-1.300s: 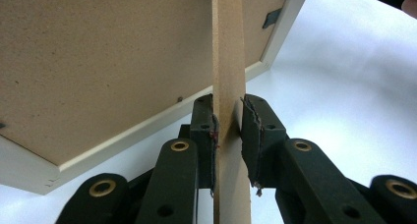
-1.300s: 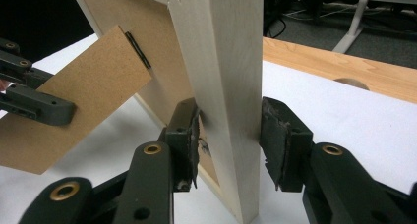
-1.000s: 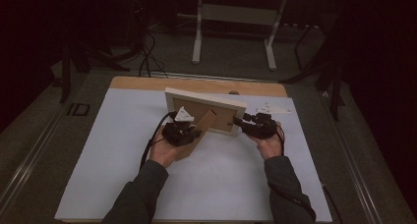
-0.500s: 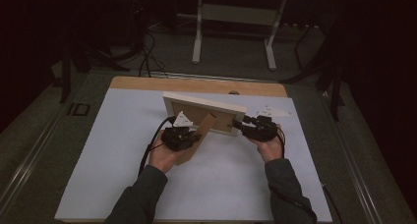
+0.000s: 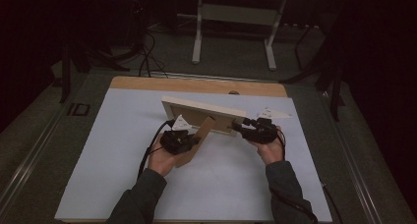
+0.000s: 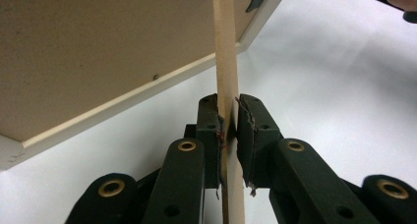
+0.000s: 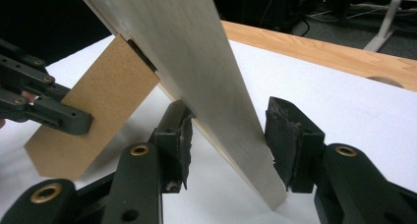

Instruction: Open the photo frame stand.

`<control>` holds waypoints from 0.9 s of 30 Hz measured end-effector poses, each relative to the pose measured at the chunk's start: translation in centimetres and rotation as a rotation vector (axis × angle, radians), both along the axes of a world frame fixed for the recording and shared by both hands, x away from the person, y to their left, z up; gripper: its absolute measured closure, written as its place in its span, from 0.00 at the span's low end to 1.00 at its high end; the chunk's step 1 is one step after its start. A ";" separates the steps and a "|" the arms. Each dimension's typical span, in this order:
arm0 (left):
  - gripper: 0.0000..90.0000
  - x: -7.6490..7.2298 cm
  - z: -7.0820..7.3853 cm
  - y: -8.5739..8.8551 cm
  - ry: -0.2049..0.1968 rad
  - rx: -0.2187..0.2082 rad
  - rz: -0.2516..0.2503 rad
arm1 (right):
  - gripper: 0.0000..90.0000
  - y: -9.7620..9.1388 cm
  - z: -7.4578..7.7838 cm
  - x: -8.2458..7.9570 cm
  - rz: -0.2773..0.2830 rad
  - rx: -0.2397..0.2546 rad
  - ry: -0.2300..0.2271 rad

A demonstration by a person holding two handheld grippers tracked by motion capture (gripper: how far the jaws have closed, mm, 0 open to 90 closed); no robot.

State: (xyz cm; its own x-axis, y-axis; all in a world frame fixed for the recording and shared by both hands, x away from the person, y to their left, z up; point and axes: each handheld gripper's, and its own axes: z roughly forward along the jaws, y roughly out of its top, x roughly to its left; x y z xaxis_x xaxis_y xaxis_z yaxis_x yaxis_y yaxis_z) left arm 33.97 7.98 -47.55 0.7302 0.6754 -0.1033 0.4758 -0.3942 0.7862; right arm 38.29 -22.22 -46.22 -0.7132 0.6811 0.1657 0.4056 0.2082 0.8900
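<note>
A pale wooden picture frame [image 5: 204,110] stands tilted on the white sheet, its brown back [image 6: 98,47] toward the person. Its fibreboard stand leg [image 5: 195,146] swings out from the back. My left gripper [image 5: 193,139] is shut on that leg [image 6: 226,62], with the pads [image 6: 212,135] pressed on both faces. My right gripper [image 5: 239,127] straddles the frame's right end [image 7: 196,67]. Its jaws have just been opening, and the frame stands between them with a gap at the right pad [image 7: 290,140]. The left gripper [image 7: 49,106] and the leg [image 7: 98,111] appear in the right gripper view.
The white sheet [image 5: 108,165] covers most of the table, with a bare wooden strip [image 5: 196,85] along the far edge. A small black block [image 5: 76,109] lies off the sheet's left side. Table legs [image 5: 197,32] and cables [image 5: 145,52] stand on the floor behind.
The frame's top edge sits slightly lower in the high view than a second ago. Both hands have stayed almost where they were.
</note>
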 end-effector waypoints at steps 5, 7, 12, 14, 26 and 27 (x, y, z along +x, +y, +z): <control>0.91 -0.2 -0.2 0.0 0.004 0.000 -0.002 | 0.58 0.0 -0.1 -0.3 0.005 -0.004 -0.003; 0.91 -0.3 -0.3 0.0 0.005 -0.001 0.000 | 0.57 0.0 -0.1 -0.4 0.005 -0.005 -0.002; 0.92 -0.5 -0.5 0.1 0.009 0.000 -0.002 | 0.56 0.0 -0.3 -0.5 0.010 0.007 0.004; 0.92 -0.6 -0.6 0.1 0.010 0.001 -0.004 | 0.56 0.0 -0.3 -0.6 0.012 0.008 0.003; 0.92 -0.8 -0.8 0.2 0.013 -0.002 -0.006 | 0.54 0.1 -0.5 -0.9 0.017 0.007 0.002; 0.92 -0.8 -0.8 0.1 0.013 -0.002 -0.007 | 0.54 0.1 -0.5 -0.9 0.017 0.008 0.001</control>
